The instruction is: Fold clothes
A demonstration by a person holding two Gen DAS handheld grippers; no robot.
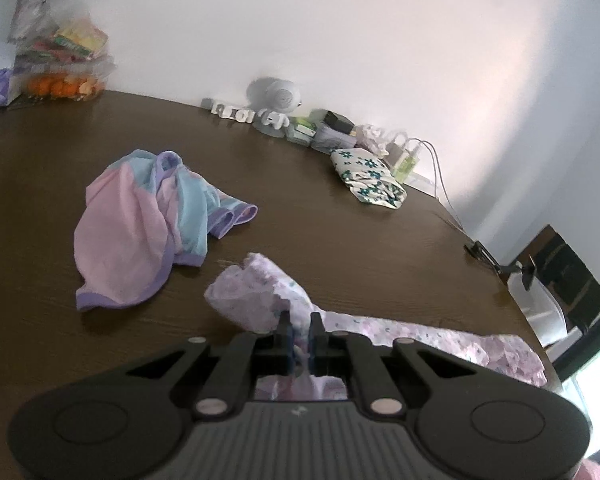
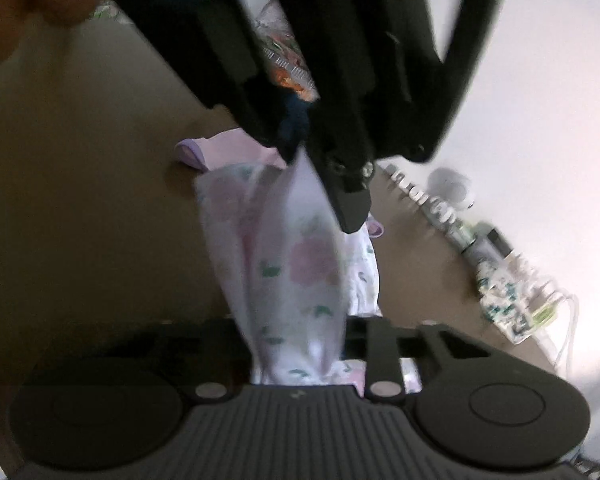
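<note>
Above the dark brown wooden table (image 1: 340, 220), the left gripper (image 1: 300, 330) and the right gripper (image 2: 300, 344) each clamp the pale pink floral cotton garment (image 2: 288, 264), holding it stretched between them, probably for folding.

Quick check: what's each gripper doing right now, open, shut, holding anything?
Left gripper: shut on the floral garment.
Right gripper: floral garment bunched between its fingers, which are hidden; a grip looks likely but cannot be told.

No legible text or labels.
</note>
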